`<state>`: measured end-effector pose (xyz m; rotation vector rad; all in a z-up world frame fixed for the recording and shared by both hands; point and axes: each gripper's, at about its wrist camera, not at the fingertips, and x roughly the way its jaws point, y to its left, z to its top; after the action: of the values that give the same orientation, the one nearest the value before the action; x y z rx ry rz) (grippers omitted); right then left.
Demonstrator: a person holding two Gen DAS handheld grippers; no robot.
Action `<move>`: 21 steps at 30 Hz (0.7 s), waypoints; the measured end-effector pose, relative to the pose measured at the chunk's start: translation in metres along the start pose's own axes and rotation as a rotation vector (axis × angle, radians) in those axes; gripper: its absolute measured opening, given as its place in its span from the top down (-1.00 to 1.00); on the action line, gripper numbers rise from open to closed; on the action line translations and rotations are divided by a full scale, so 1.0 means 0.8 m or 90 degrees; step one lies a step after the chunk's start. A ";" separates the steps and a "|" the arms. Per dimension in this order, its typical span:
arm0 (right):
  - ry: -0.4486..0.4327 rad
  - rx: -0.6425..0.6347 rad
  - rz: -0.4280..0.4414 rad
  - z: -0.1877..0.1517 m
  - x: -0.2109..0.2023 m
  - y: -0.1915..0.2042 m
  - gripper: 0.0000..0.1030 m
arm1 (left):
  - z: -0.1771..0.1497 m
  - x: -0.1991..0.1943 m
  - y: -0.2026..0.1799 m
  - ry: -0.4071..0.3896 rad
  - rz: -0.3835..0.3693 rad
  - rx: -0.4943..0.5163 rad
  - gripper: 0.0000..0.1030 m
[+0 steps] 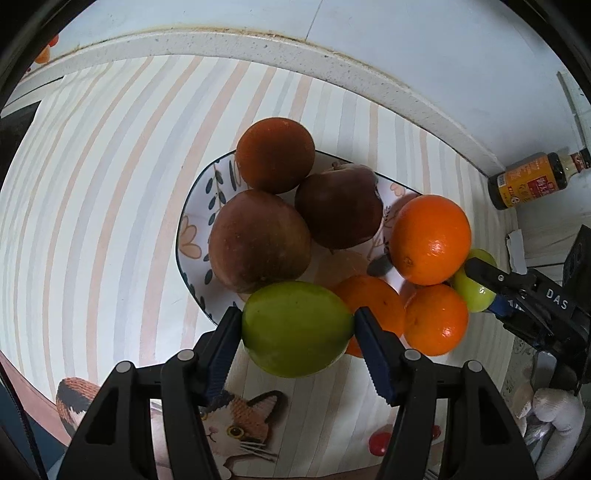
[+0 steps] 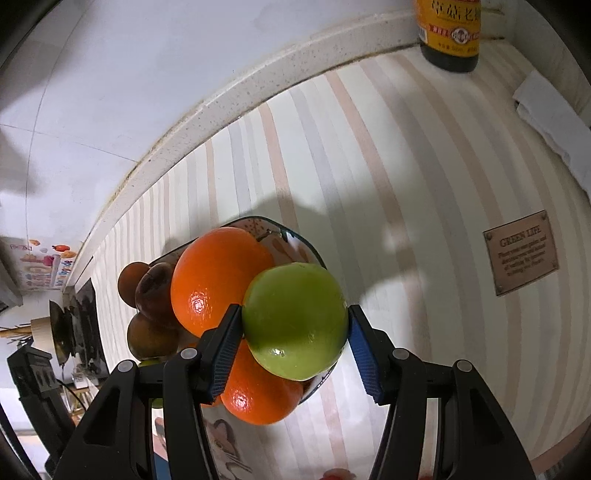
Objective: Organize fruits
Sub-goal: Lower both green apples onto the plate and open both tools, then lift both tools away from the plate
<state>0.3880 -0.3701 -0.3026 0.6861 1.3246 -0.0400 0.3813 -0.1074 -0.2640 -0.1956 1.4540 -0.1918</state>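
The letters "DAS" are being shown in white on the black body of the right gripper (image 1: pixel 480 284), seen at the right edge of the left wrist view. The heading "GREEN LIFE" is being displayed on a brown plaque (image 2: pixel 521 253) printed on the striped table covering (image 2: pixel 369 166); the smaller lines beneath it are too small to be read. Chinese characters are being carried on the orange-yellow label of a dark sauce bottle (image 2: pixel 448 33) standing at the back of the table, also visible lying sideways in the left wrist view (image 1: pixel 532 179); they are not being resolved clearly enough to be read.
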 end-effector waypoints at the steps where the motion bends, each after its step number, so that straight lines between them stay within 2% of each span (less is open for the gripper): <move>1: -0.002 0.003 0.001 0.000 0.001 -0.001 -0.16 | 0.000 0.003 0.001 0.002 0.000 -0.005 -0.17; 3: 0.002 0.011 0.010 -0.001 0.002 -0.006 -0.23 | 0.001 0.008 0.004 0.015 -0.004 -0.016 -0.17; 6: 0.012 0.022 0.032 0.003 0.003 -0.011 -0.52 | 0.003 0.008 0.008 0.011 -0.011 -0.033 -0.17; 8: 0.008 0.017 0.027 0.005 -0.001 -0.009 -0.58 | 0.005 0.001 0.009 0.004 -0.007 -0.037 -0.18; 10: 0.005 0.011 0.020 0.005 -0.005 -0.007 -0.68 | 0.008 -0.006 0.006 -0.003 -0.002 -0.033 -0.43; 11: 0.002 0.007 0.012 0.005 -0.009 -0.006 -0.72 | 0.009 -0.011 0.004 -0.007 0.002 -0.028 -0.62; 12: -0.003 0.000 -0.001 0.004 -0.014 -0.004 -0.80 | 0.009 -0.017 0.001 -0.012 0.011 -0.021 -0.73; 17: -0.031 -0.105 -0.111 -0.024 -0.046 0.026 -0.83 | 0.004 -0.038 -0.004 -0.024 0.041 0.012 -0.86; 21: -0.038 -0.160 -0.146 -0.061 -0.063 0.044 -0.83 | -0.013 -0.053 -0.006 -0.030 0.067 0.044 -0.88</move>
<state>0.3461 -0.3363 -0.2462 0.3161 1.3182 -0.0772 0.3662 -0.1020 -0.2231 -0.0662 1.4045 -0.1505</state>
